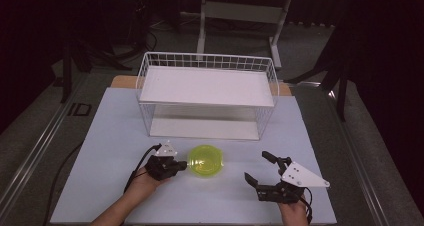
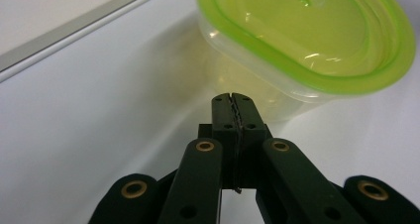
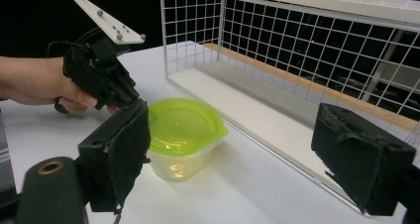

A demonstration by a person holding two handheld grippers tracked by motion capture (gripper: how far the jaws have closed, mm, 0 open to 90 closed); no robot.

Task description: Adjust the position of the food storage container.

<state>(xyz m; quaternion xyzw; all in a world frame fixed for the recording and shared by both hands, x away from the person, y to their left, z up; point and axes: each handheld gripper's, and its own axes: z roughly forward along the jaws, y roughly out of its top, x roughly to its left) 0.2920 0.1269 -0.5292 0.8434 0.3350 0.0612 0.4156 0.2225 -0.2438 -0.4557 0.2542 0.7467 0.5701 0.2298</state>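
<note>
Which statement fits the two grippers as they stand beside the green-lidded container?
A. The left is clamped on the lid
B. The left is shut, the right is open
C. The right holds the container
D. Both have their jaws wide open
B: the left gripper has its jaws pressed together just short of the container, while the right gripper has its jaws spread wide with nothing between them.

We can make out just one marking: large letters reading "ID" on the dark floor (image 1: pixel 80 109) left of the table. Nothing else carries readable text.
</note>
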